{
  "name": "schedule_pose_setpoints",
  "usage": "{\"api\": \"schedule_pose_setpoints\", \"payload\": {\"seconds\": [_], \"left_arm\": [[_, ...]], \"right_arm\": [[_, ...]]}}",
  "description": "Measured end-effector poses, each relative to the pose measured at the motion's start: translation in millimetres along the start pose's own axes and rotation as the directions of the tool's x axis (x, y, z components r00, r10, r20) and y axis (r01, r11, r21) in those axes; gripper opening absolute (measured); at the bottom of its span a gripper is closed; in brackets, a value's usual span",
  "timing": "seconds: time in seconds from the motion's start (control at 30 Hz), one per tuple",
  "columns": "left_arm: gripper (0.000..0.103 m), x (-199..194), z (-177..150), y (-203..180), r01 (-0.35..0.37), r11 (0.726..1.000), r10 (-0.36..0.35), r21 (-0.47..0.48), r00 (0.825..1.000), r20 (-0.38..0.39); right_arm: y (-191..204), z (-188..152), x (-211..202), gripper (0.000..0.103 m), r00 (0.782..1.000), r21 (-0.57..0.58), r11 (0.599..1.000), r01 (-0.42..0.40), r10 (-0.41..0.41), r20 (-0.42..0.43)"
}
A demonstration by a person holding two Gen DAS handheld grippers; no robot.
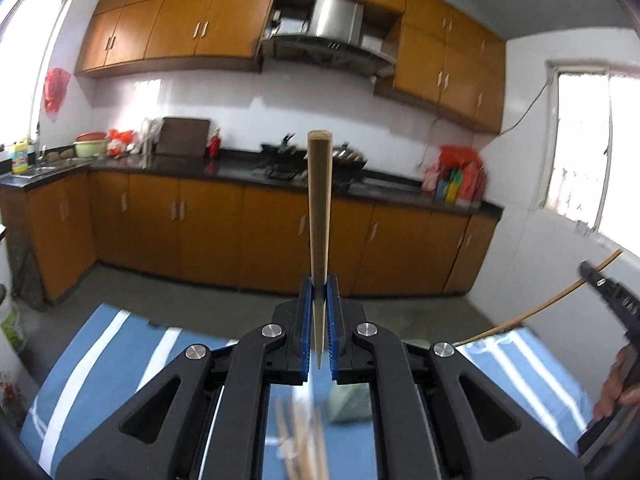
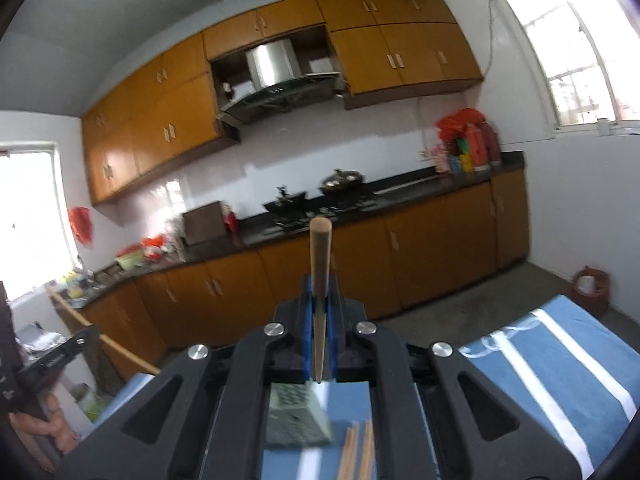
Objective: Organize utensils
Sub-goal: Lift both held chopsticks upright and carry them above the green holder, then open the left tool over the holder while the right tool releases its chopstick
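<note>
Hard to read first: under the left gripper [image 1: 320, 320], a blurred bundle of chopsticks [image 1: 302, 440] lies on the blue striped tablecloth [image 1: 100, 344], with a pale green holder [image 1: 348, 404] beside it, mostly masked by the gripper's black linkage. Right wrist view shows the same pair more clearly: a perforated, greenish utensil holder [image 2: 298, 420] lying tilted on the cloth [image 2: 560, 360], loose chopsticks [image 2: 356, 456] just to its right, their lower ends cut off by the frame edge. How many sticks, cannot tell.

Left gripper: blue pads [image 1: 306, 320] closed tight on a single wooden chopstick [image 1: 319, 208], thick end up and away from the camera, narrow tip pointing back towards the lens. Gripper raised above the cloth, aimed level at the far kitchen counter [image 1: 224, 168].

Right gripper [image 2: 319, 320]: pads [image 2: 306, 320] likewise pinched on one chopstick [image 2: 320, 264], butt end forward, tip towards the lens. Camera rolled, so the counter [image 2: 400, 192] slants; also held above the cloth.

Each gripper shows at the edge of the other's view: right unit [image 1: 612, 300] at far right, bare hand [image 1: 620, 384] below it, partly cropped; left unit [image 2: 52, 356] at far left, blurred, its stick [image 2: 108, 344] angling out
</note>
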State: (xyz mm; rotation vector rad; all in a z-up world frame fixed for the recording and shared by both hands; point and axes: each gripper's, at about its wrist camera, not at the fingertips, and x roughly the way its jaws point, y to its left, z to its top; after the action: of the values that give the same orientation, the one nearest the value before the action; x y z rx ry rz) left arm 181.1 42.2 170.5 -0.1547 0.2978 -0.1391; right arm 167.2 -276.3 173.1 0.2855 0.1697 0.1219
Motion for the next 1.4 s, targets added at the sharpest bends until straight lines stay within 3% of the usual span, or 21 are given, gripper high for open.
{"api": "schedule_pose_setpoints", "payload": {"seconds": [0.27, 0.77, 0.9, 0.97, 1.0, 1.27, 1.4], "left_arm": [[0.007, 23.8, -6.8, -30.2, 0.076, 0.997, -0.076, -0.002, 0.997, -0.031], [0.007, 78.0, -64.0, -24.7, 0.039, 0.999, -0.044, -0.026, 0.979, -0.197], [0.013, 74.4, -62.2, -20.9, 0.036, 0.999, -0.042, -0.035, 0.979, -0.198], [0.036, 70.8, -59.2, -20.1, 0.031, 0.999, -0.037, -0.036, 0.982, -0.185], [0.039, 67.0, -58.2, -19.5, 0.027, 0.999, -0.033, -0.036, 0.984, -0.173], [0.040, 44.0, -51.5, -14.9, 0.017, 0.999, -0.023, -0.045, 0.991, -0.129], [0.040, 26.0, -59.9, -1.2, -0.003, 0.998, -0.003, -0.057, 0.993, -0.120]], "right_arm": [[20.2, -10.8, 33.1, 0.007, 0.994, -0.037, 0.998, -0.050, 0.046, -0.095], [25.4, -60.7, 89.7, 0.010, 0.970, -0.053, 0.998, -0.026, 0.012, -0.244], [23.4, -62.5, 89.3, 0.020, 0.971, -0.045, 0.999, -0.017, 0.006, -0.241], [22.1, -61.7, 85.4, 0.024, 0.973, -0.047, 0.999, -0.012, 0.001, -0.231], [22.7, -60.7, 83.7, 0.025, 0.974, -0.049, 0.999, -0.010, -0.001, -0.226], [13.8, -55.5, 49.0, 0.034, 0.985, -0.055, 0.998, 0.015, -0.025, -0.173], [-8.5, -71.1, 26.7, 0.034, 0.979, -0.047, 0.996, 0.074, -0.081, -0.189]]}}
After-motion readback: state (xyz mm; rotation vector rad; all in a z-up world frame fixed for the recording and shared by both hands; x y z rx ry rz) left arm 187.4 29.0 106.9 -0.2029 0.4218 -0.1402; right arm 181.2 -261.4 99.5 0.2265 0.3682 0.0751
